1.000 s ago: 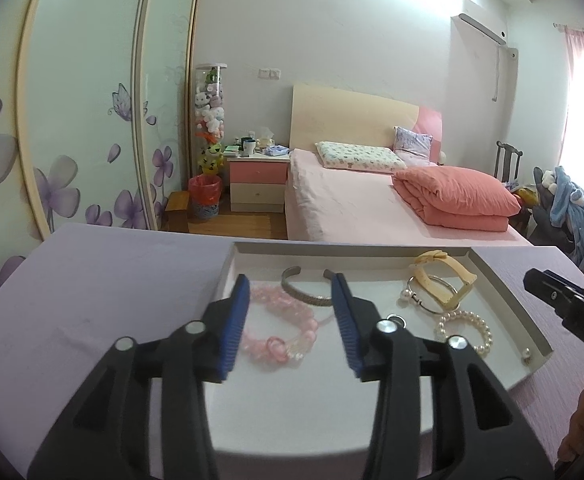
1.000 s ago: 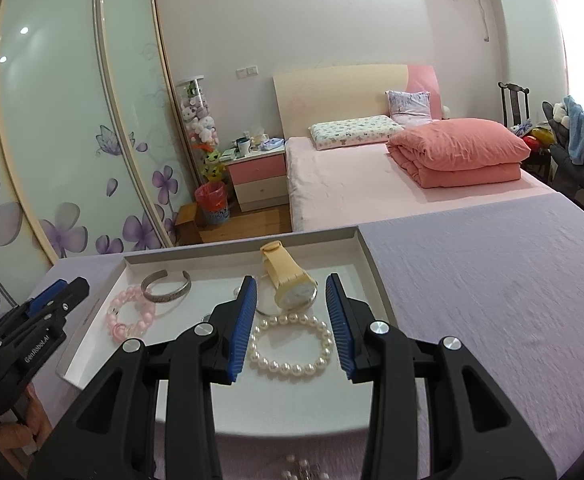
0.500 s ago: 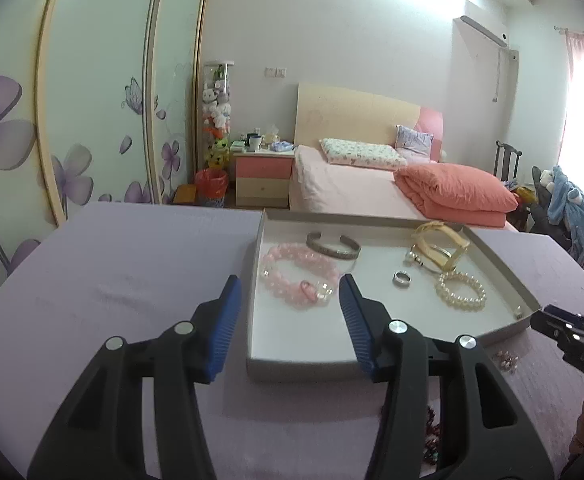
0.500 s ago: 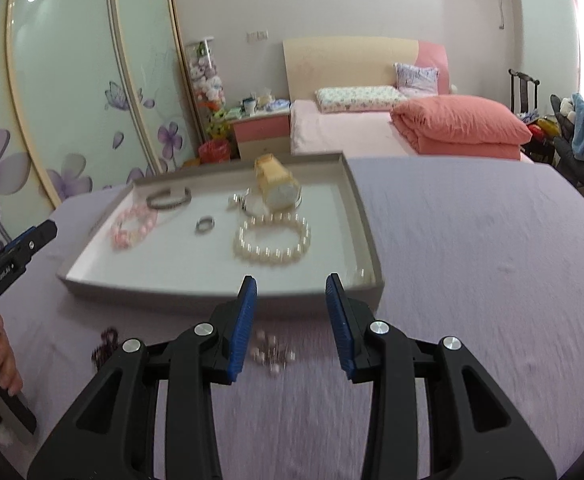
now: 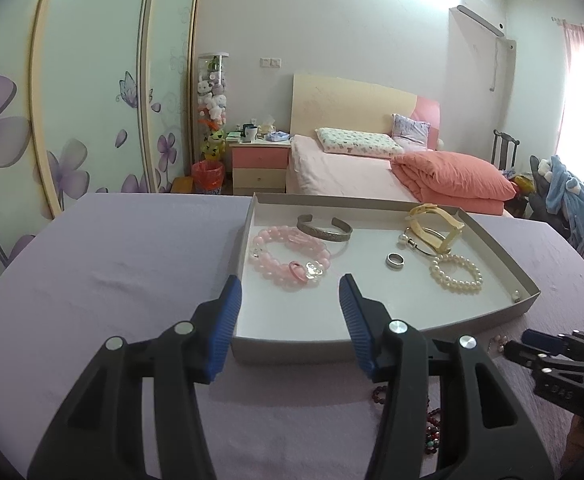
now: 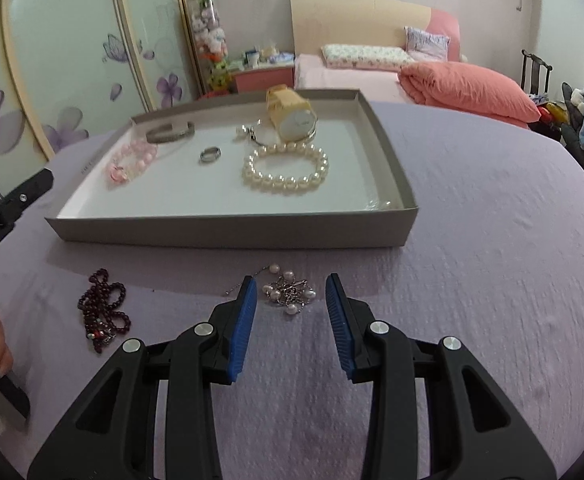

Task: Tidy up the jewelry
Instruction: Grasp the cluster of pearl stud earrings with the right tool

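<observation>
R gripper (image 6: 291, 288) spread over pearl chain (image 6: 289, 293) (tray (image 6: 232, 232) beyond).

grey tray (image 6: 228, 232), lilac cloth (image 6: 492, 240), blue-padded claws

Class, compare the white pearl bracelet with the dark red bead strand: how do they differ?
The white pearl bracelet lies inside the tray as an open ring; the dark red bead strand lies outside it on the purple cloth, bunched up. Its beads look smaller. Both are beaded.

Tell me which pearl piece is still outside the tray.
The small pearl-and-chain piece on the purple cloth, just ahead of the right tongs; the round pearl bracelet lies inside the tray.
</observation>
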`<action>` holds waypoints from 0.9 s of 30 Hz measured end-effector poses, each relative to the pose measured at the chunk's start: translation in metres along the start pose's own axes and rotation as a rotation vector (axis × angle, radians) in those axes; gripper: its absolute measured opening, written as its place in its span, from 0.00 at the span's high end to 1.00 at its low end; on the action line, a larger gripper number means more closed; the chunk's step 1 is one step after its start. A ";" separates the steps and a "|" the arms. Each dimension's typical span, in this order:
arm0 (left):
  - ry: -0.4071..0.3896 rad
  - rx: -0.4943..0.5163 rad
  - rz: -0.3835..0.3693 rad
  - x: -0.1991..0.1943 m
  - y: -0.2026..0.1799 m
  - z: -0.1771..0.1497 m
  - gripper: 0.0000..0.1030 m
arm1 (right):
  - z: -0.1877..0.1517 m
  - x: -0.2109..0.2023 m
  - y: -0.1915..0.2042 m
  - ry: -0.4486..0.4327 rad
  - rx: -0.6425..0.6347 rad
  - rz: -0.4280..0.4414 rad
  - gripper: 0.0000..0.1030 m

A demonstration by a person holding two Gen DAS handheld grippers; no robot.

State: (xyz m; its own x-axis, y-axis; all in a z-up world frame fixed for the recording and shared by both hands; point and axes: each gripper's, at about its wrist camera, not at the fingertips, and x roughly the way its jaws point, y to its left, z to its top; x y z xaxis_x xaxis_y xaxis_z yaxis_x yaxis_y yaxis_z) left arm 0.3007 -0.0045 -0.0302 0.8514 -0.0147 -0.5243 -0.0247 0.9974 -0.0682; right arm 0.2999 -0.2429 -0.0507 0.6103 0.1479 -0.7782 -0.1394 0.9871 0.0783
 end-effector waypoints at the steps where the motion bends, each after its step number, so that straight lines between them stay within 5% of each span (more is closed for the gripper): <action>1: 0.000 0.002 0.000 0.000 -0.001 0.000 0.51 | 0.000 0.003 0.001 0.008 -0.006 -0.014 0.64; 3: 0.000 0.004 0.001 0.000 -0.001 0.000 0.51 | 0.001 0.003 0.005 0.006 -0.028 -0.036 0.64; 5: 0.002 0.006 0.000 0.000 -0.002 0.000 0.51 | 0.000 0.002 0.006 0.004 -0.038 -0.033 0.86; 23: 0.026 0.011 -0.020 -0.009 -0.004 -0.005 0.50 | -0.041 -0.035 -0.010 0.017 0.001 -0.021 0.88; 27: 0.052 0.031 -0.050 -0.016 -0.013 -0.013 0.42 | -0.049 -0.043 -0.007 0.015 -0.018 -0.029 0.87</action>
State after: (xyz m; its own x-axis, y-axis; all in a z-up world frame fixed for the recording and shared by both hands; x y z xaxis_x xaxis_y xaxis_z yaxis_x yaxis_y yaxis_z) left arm 0.2803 -0.0185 -0.0316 0.8226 -0.0671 -0.5647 0.0340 0.9970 -0.0690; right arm 0.2366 -0.2596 -0.0488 0.6027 0.1183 -0.7892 -0.1359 0.9897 0.0445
